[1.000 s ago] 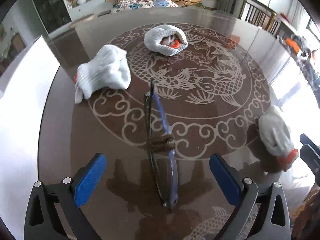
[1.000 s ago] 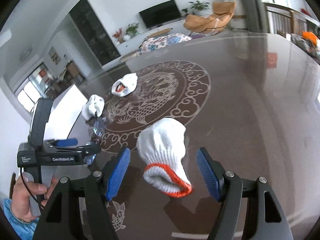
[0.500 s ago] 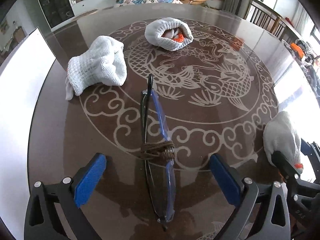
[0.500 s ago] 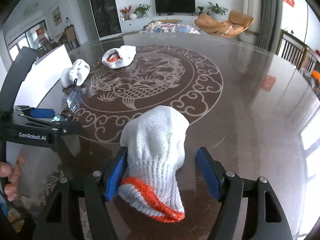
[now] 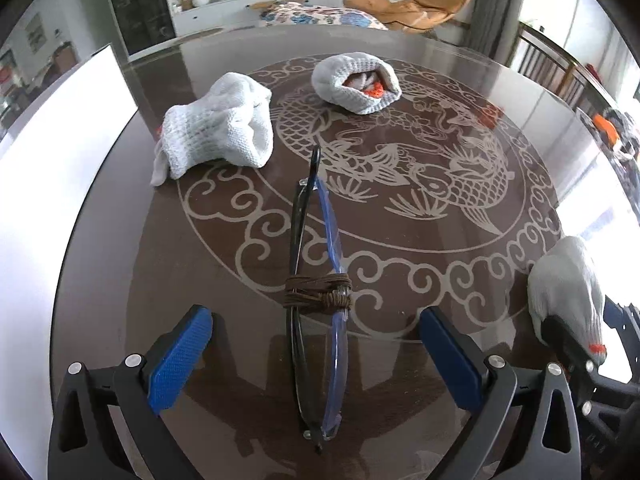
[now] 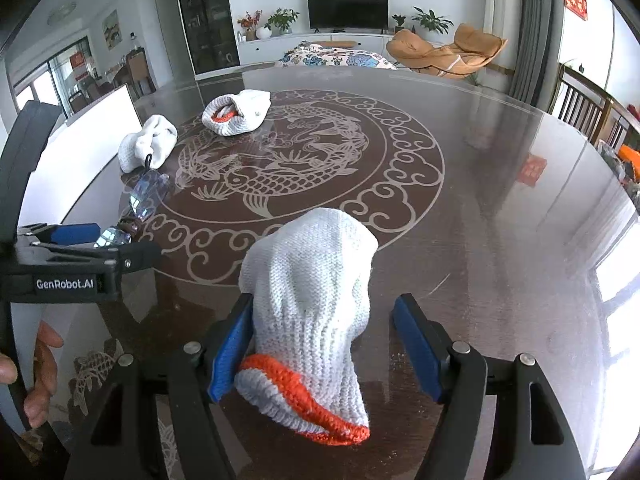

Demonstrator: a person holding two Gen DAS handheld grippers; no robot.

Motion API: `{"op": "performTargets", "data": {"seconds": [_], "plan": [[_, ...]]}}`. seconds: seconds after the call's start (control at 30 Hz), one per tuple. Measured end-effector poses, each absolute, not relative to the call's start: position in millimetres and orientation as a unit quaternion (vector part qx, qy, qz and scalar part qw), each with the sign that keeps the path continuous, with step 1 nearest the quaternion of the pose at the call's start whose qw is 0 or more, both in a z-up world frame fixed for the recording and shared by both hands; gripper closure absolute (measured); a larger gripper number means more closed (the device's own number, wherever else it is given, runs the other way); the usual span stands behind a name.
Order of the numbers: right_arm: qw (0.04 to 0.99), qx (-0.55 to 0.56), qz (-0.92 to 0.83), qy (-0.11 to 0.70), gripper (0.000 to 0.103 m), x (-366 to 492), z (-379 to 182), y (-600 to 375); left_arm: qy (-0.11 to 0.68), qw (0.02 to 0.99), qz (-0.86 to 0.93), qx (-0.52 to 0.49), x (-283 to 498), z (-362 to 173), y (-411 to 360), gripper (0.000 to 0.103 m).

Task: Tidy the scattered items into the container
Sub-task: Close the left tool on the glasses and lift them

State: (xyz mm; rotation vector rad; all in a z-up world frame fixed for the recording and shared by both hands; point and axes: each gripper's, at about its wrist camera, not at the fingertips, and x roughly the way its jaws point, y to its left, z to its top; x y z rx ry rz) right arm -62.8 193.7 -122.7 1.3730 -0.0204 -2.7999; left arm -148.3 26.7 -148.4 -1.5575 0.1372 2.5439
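Observation:
Folded glasses (image 5: 316, 292) bound with brown cord lie on the dark table between the open fingers of my left gripper (image 5: 316, 356). My right gripper (image 6: 324, 352) is open around a white knit glove with an orange cuff (image 6: 312, 312); its left pad touches the glove. That glove also shows at the right in the left wrist view (image 5: 568, 292). Two more white gloves lie farther off: one crumpled (image 5: 220, 132), one with orange inside (image 5: 356, 82). A white container (image 5: 48, 152) stands along the left table edge.
The round table (image 6: 500, 200) has a fish pattern under glass. Chairs (image 6: 588, 100) stand at the right edge. The person's hand (image 6: 36, 368) holds the left gripper at lower left of the right wrist view.
The right gripper moved forward so the orange-cuffed glove now sits between its fingers. The left gripper advanced along the glasses. Both stayed open.

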Motion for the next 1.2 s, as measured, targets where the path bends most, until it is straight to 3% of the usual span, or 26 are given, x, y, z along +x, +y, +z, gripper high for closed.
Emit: {"op": "performTargets", "data": {"seconds": [0.23, 0.27, 0.3, 0.33, 0.37, 0.93, 1.2], "plan": [[0.010, 0.439, -0.898, -0.004, 0.033, -73, -123, 194, 0.044, 0.077, 0.851, -0.517, -155, -150, 23, 0.000], [0.011, 0.437, -0.899, -0.006, 0.052, -74, -123, 195, 0.040, 0.079, 0.853, -0.514, -154, -150, 21, 0.001], [0.019, 0.431, -0.902, -0.011, 0.071, -75, -121, 196, 0.041, 0.082, 0.858, -0.505, -150, -146, 20, 0.011], [0.018, 0.427, -0.904, -0.013, 0.073, -74, -121, 196, 0.042, 0.085, 0.864, -0.495, -147, -143, 19, 0.050], [0.017, 0.423, -0.906, -0.015, 0.074, -73, -121, 197, 0.044, 0.088, 0.869, -0.485, -143, -139, 18, 0.077], [0.045, 0.374, -0.917, -0.130, 0.074, -1, -90, 167, 0.008, 0.127, 0.881, -0.456, -59, -100, -28, 0.076], [0.094, 0.380, -0.915, -0.102, 0.074, 5, -89, 114, -0.006, 0.126, 0.895, -0.428, -32, -78, -54, 0.076]]}}
